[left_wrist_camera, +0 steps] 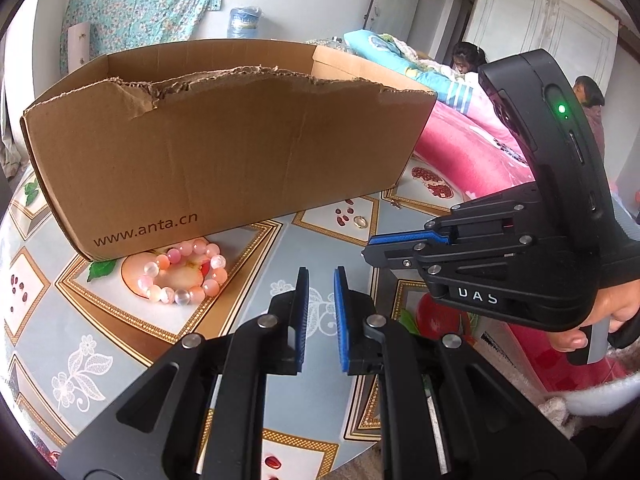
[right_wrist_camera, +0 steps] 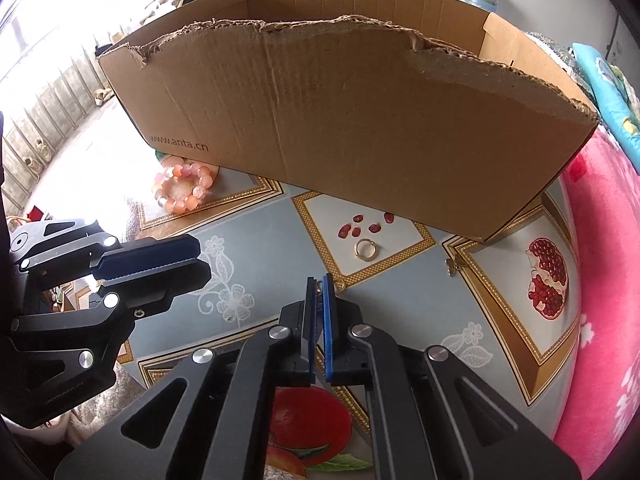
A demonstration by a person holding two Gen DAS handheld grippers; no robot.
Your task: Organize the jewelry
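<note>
A pink bead bracelet (left_wrist_camera: 182, 276) (right_wrist_camera: 186, 186) lies on the patterned tablecloth against the cardboard box (left_wrist_camera: 224, 152) (right_wrist_camera: 340, 120). A gold ring (left_wrist_camera: 359, 222) (right_wrist_camera: 365, 249) rests in front of the box. To its right lies a small gold earring (right_wrist_camera: 452, 266). My left gripper (left_wrist_camera: 321, 280) (right_wrist_camera: 202, 264) hovers over the cloth right of the bracelet, its jaws a narrow gap apart with nothing between them. Just short of the ring, my right gripper (right_wrist_camera: 319, 284) (left_wrist_camera: 370, 246) is shut, and a tiny gold piece shows between its pad tips.
The box has a torn front rim and an open top; its inside is hidden. A pink blanket (right_wrist_camera: 600, 280) covers a bed beyond the table's right edge (right_wrist_camera: 560, 360). Two people (left_wrist_camera: 468, 62) sit at the far right by the bed. A hand (left_wrist_camera: 616, 312) holds the right gripper.
</note>
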